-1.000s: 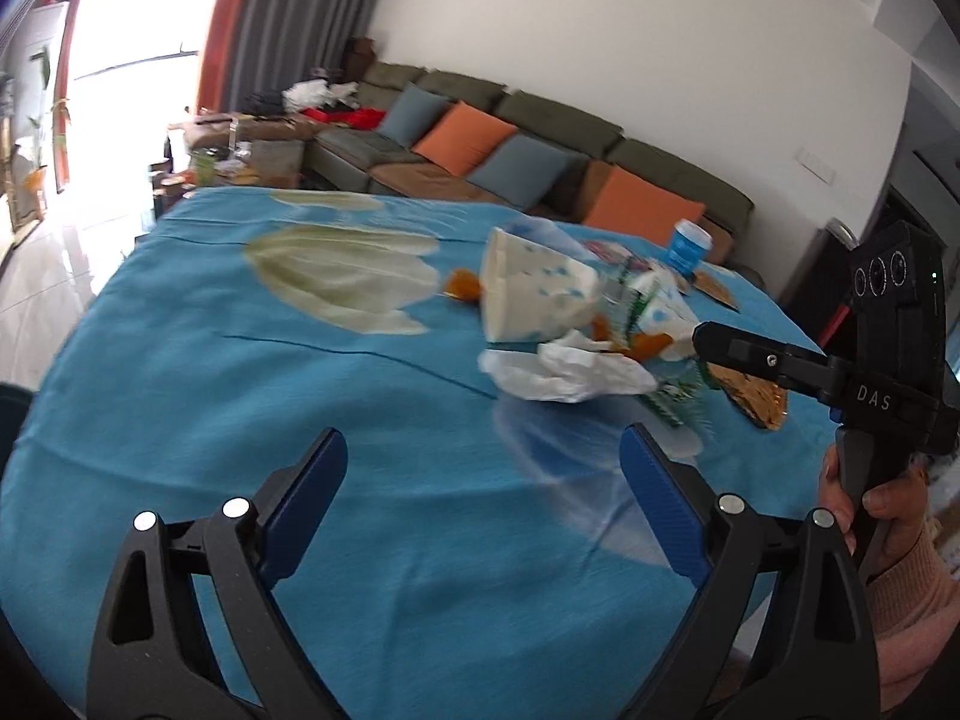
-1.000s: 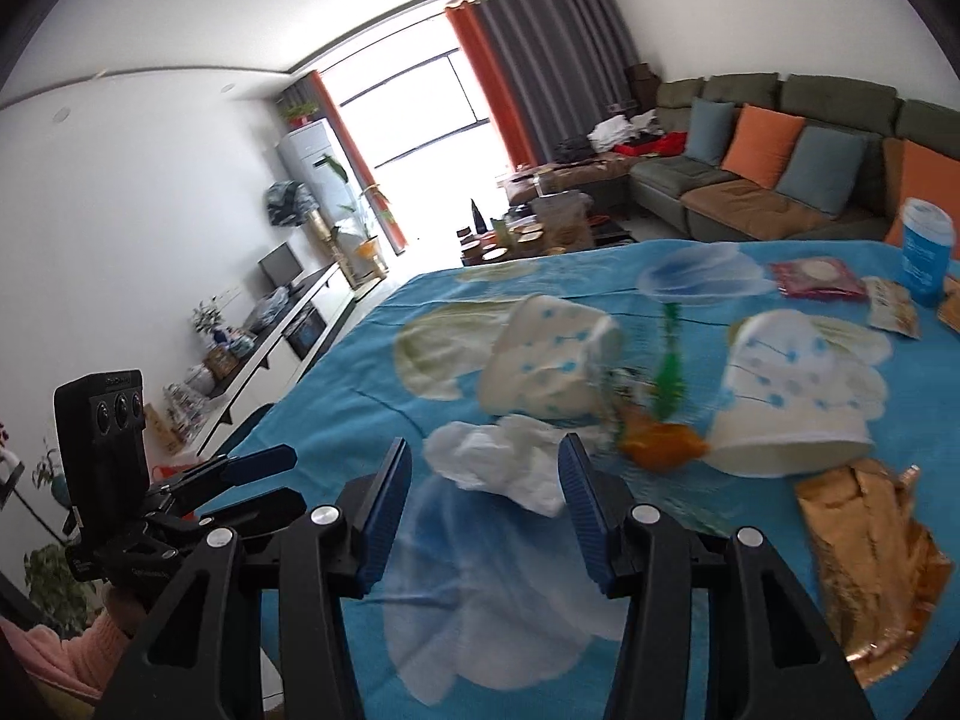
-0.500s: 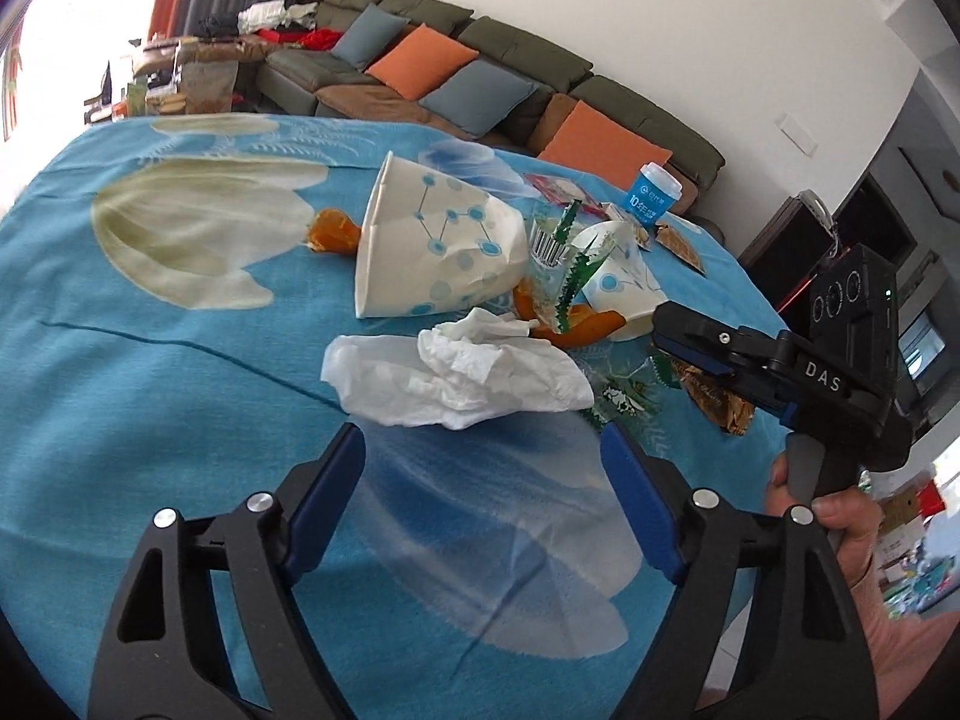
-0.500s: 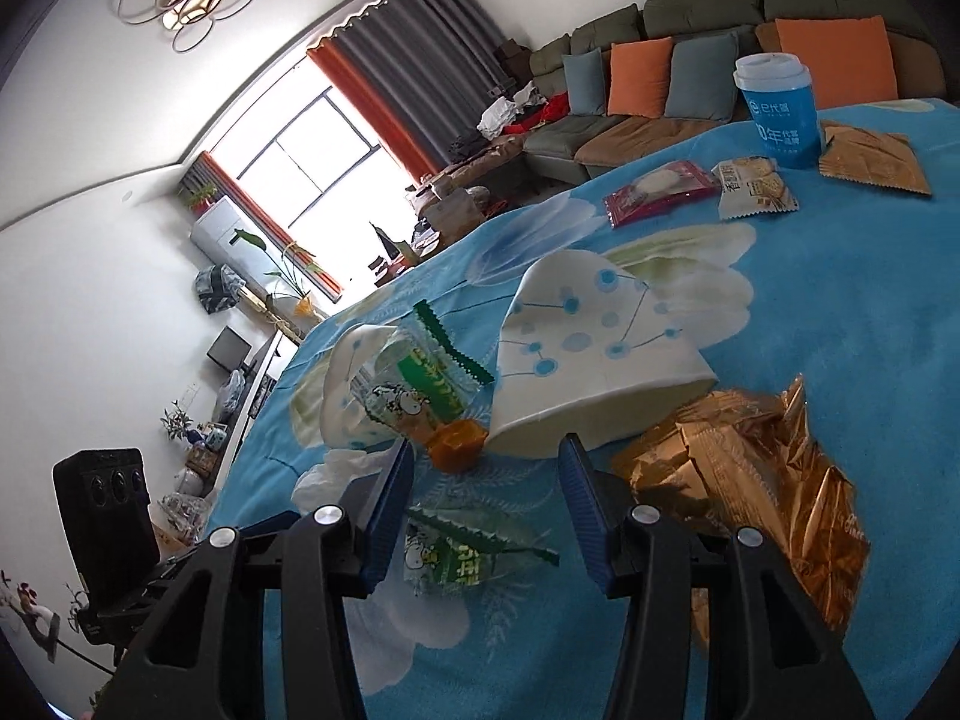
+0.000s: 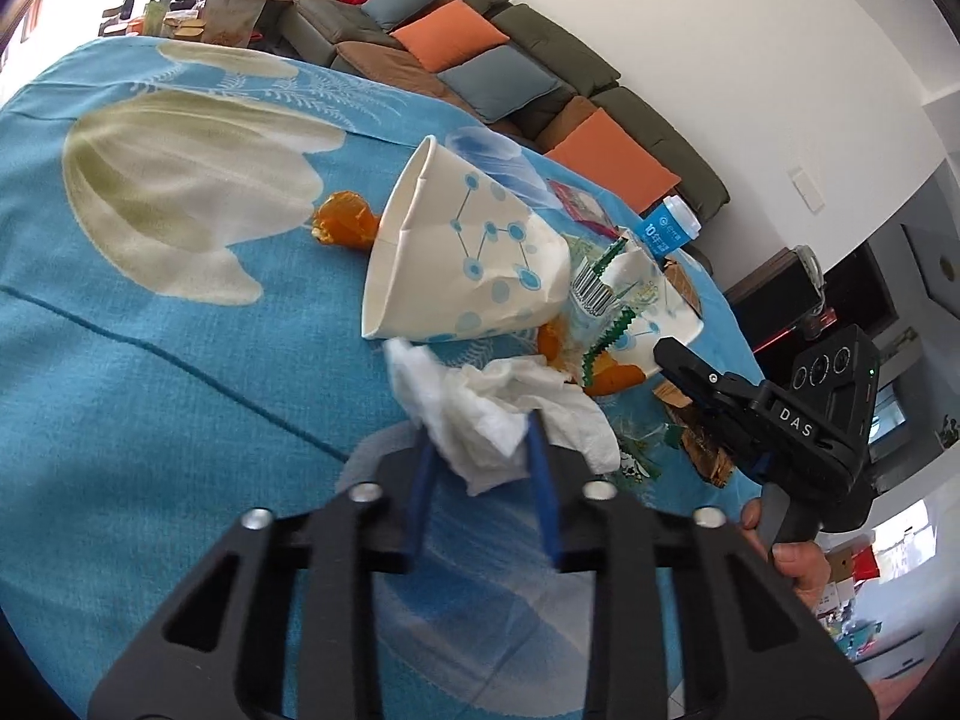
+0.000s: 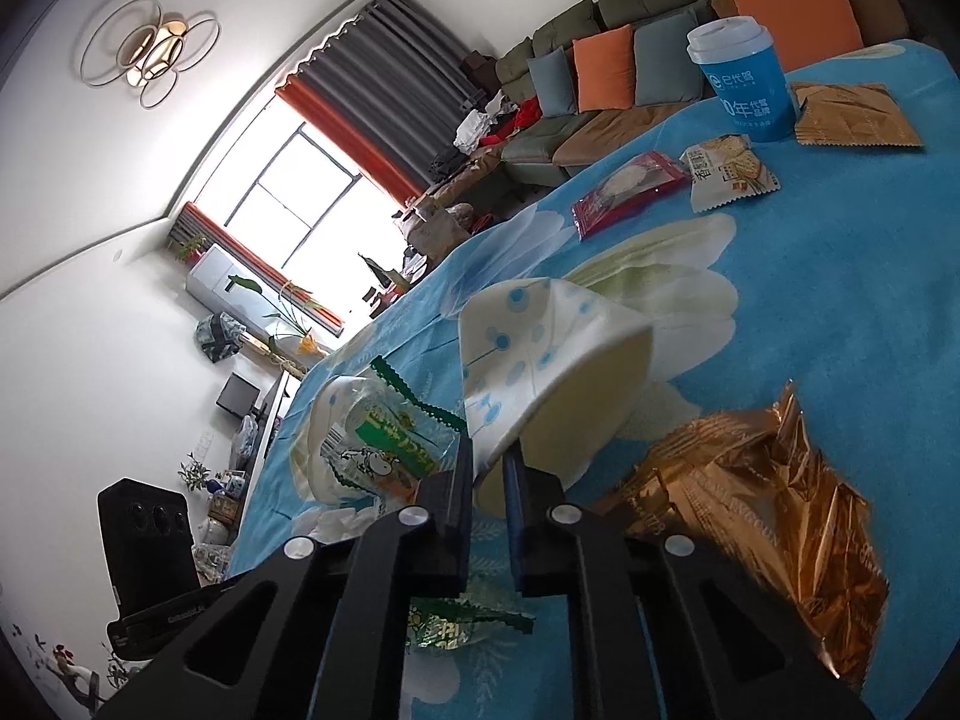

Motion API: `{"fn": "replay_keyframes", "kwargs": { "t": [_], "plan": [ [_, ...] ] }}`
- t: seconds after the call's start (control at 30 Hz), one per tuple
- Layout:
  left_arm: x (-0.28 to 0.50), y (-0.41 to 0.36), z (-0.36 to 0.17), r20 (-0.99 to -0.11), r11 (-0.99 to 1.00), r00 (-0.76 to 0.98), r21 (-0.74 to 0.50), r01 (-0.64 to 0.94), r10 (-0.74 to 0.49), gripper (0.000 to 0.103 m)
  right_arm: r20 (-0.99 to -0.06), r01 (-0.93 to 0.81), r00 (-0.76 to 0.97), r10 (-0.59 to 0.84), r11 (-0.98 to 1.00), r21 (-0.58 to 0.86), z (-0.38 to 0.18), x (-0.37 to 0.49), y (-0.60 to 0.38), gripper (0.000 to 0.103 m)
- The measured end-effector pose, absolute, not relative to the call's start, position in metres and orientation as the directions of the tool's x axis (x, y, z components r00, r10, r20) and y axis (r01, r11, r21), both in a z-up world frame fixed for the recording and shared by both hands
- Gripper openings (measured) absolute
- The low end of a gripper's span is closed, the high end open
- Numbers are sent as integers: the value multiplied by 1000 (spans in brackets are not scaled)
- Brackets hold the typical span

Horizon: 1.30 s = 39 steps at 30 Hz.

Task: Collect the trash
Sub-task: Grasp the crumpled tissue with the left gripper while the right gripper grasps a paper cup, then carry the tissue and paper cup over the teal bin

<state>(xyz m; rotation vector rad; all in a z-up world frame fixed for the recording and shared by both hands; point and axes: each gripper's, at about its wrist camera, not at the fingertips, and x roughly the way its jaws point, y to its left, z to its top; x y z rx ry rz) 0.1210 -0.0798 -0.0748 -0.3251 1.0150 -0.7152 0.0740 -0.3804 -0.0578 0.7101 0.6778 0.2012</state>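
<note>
Our left gripper (image 5: 477, 441) has just been closing, and its blue pads now pinch the crumpled white tissue (image 5: 510, 414), which bunches up between them on the blue flowered tablecloth (image 5: 150, 396). Just beyond the tissue lies a tipped white paper cup with blue dots (image 5: 468, 258), its mouth turned to the left, and an orange scrap (image 5: 345, 228) sits just left of that mouth. Past the cup, to the right, a clear snack wrapper with a green zigzag edge (image 5: 606, 294) leans among the litter. Our right gripper (image 6: 489, 474) has also just been closing; its jaws are nearly together and clamp the rim of a second tipped white paper cup with blue dots (image 6: 540, 360). Left of those fingers lies a green-printed snack wrapper (image 6: 384, 450); to the right spreads a crumpled gold foil wrapper (image 6: 750, 516). Well beyond, a blue lidded cup (image 6: 744, 84) stands upright, with a red packet (image 6: 630, 186) and a cracker packet (image 6: 729, 171) near it.
</note>
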Motion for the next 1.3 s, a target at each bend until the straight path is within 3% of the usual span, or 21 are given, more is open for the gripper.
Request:
{"fn": "replay_keyframes", "kwargs": {
  "t": [0.23,0.67,0.9,1.3],
  "plan": [
    [104,-77,-65,-651,747,380,-498,440,-657,11,-490,33,787,375,768,639,-50,70,-381,2],
    [70,-49,-32,-602,759,473,-417,501,-643,9,-415,-66,829,375,802,593,-12,37,-372,2],
    [54,-21,-20,-575,781,532,-398,481,-621,9,-360,-208,805,472,792,573,11,28,-341,2],
    [29,38,-9,-565,841,624,-374,390,-540,9,-380,-395,673,635,742,541,15,42,-256,2]
  ]
}}
